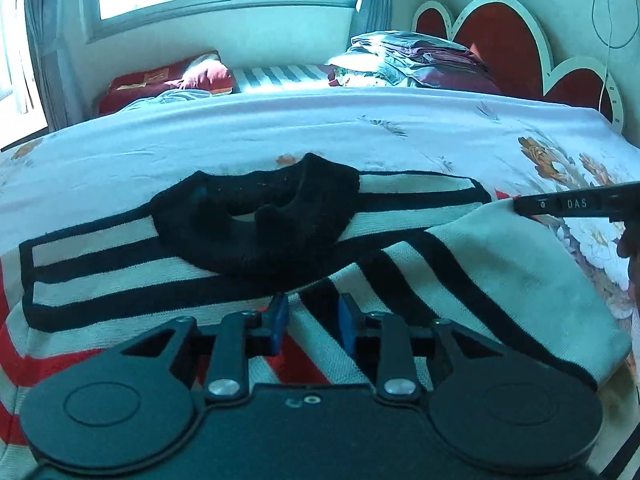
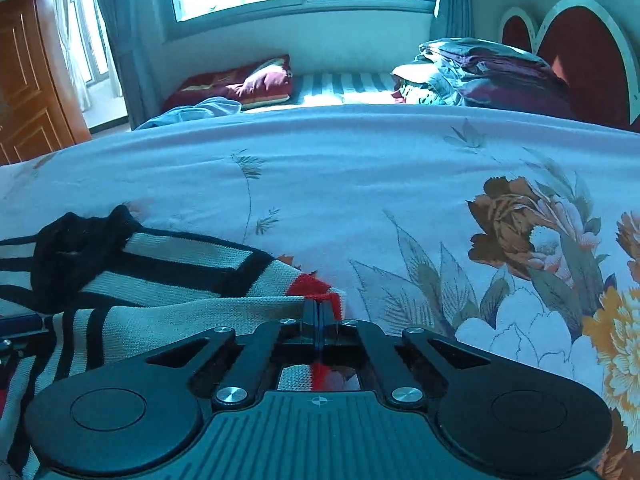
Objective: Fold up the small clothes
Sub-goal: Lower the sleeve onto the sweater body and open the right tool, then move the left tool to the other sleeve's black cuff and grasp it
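A small knit sweater, cream with black stripes, red bands and a black collar, lies flat on the flowered bedspread. My left gripper is open just above the sweater's middle, blue pads apart, holding nothing. My right gripper is shut on the sweater's red-tipped sleeve, which is drawn across the body. The right gripper's fingertips show at the right in the left wrist view, pinching the sleeve. The collar shows at the left in the right wrist view.
A pile of folded bedding lies by the heart-shaped headboard. A red pillow and a blue cloth lie at the far side under the window. A wooden door stands at the left.
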`<state>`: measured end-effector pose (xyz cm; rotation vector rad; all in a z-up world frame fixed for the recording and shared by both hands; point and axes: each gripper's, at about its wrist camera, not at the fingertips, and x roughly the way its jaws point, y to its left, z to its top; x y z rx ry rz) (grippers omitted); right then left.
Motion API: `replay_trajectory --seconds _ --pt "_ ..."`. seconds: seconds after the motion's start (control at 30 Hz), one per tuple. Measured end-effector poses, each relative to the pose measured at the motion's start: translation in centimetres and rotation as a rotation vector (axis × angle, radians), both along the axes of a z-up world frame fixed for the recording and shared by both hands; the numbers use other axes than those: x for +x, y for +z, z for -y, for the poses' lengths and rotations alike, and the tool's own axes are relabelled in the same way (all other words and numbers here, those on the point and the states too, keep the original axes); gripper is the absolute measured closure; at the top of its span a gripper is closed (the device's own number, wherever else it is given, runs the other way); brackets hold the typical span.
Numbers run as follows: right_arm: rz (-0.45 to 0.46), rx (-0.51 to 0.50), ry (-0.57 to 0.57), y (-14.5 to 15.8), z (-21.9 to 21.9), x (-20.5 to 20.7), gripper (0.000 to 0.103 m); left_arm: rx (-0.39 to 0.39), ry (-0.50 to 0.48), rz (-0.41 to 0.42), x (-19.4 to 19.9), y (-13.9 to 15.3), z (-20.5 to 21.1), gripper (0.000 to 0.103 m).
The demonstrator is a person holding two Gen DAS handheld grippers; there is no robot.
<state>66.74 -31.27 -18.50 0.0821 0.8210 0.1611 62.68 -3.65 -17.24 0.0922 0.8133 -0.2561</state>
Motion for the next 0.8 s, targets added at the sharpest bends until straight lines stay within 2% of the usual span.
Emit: replay_trajectory --seconds 0.07,0.13,0.27,0.3,0.4,0.43,0.53,0.6,0.73,0.8 --pt "0.011 -0.006 0.008 0.9 -0.3 -0.6 0.103 -0.030 -0.010 0.035 -0.5 1.2 0.4 0.076" --pt "0.051 0.068 0.033 2.2 -0.6 -1.8 0.103 -0.078 -0.039 0.060 -0.6 2.1 1.6 0.072" --pt "0.008 0.194 0.143 2.3 -2.9 -3.0 0.103 -0.183 -0.076 0.019 0.6 1.7 4.6 0.069" --pt "-0.020 0.211 0.172 1.9 -3.6 -3.0 0.103 -0.205 -0.073 0.005 0.9 1.4 5.3 0.073" --pt "-0.052 0.200 0.169 0.5 -4.4 -3.1 0.103 -0.192 -0.026 -0.067 2.1 -0.7 5.9 0.073" --pt "-0.051 0.214 0.167 0.4 -4.1 -3.1 0.103 -0.184 -0.038 -0.050 2.0 -0.8 5.8 0.072" --pt "-0.049 0.179 0.148 1.0 -3.4 -3.2 0.103 -0.039 -0.105 -0.011 1.0 -0.2 6.2 0.069" --pt "-0.031 0.100 0.152 1.4 -3.2 -3.8 0.103 0.048 -0.111 0.021 -0.1 -0.3 5.0 0.065" --pt "-0.027 -0.042 0.106 1.3 -1.7 -5.4 0.103 0.160 -0.034 0.060 -2.8 -0.4 -0.4 0.061" --pt "-0.040 -0.048 0.106 1.7 -1.3 -6.1 0.103 0.156 0.008 0.060 -4.1 0.1 -3.0 0.063"
